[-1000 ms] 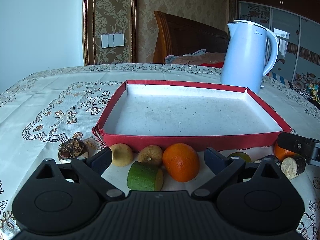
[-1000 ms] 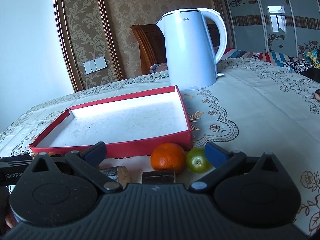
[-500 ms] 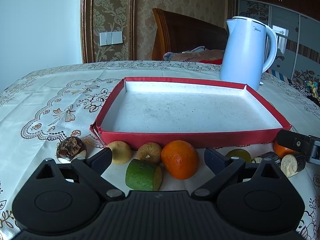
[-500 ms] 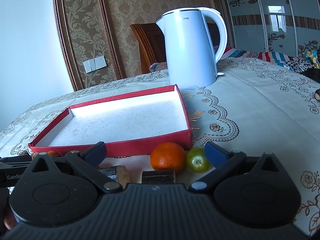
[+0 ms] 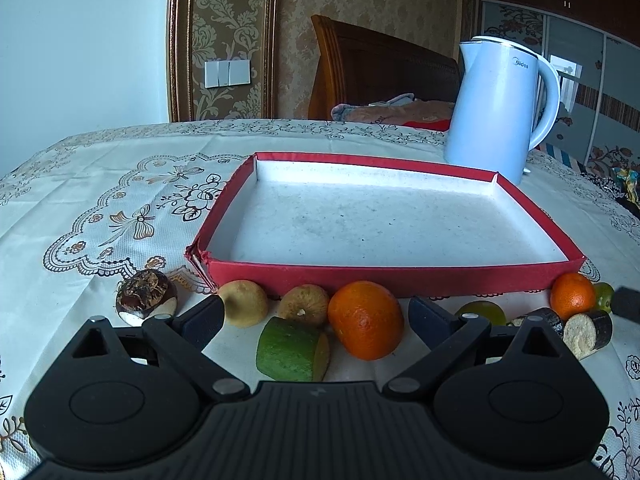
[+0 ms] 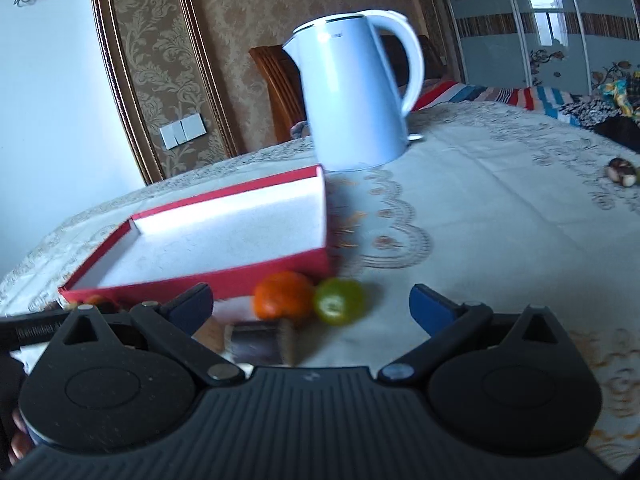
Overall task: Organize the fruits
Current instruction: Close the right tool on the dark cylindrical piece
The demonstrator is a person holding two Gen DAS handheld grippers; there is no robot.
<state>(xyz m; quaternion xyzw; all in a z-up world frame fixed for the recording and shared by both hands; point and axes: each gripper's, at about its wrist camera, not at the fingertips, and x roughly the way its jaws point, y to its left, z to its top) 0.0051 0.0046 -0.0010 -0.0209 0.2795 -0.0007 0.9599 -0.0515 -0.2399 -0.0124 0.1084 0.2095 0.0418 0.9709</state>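
Observation:
A shallow red tray (image 5: 400, 278) with a white floor lies on the table, nothing in it. In front of it sits a row of fruit: a brown chestnut-like piece (image 5: 146, 294), two yellowish fruits (image 5: 244, 302) (image 5: 304, 304), a green cut piece (image 5: 292, 350), a large orange (image 5: 366, 320), a green fruit (image 5: 480, 312), a small orange (image 5: 572, 296) and dark cut pieces (image 5: 588, 330). My left gripper (image 5: 316, 316) is open just before the large orange. My right gripper (image 6: 310, 306) is open near the small orange (image 6: 284, 294) and a green fruit (image 6: 338, 300).
A white electric kettle (image 5: 500, 108) stands behind the tray's far right corner. A wooden chair (image 5: 380, 68) stands beyond the table. A small brown piece (image 6: 622, 170) lies far right on the tablecloth. The right wrist view is blurred.
The right gripper has lifted and swung, so its view is blurred and the fruit sits lower between its fingers. The left gripper has risen slightly. The fruit has not moved.

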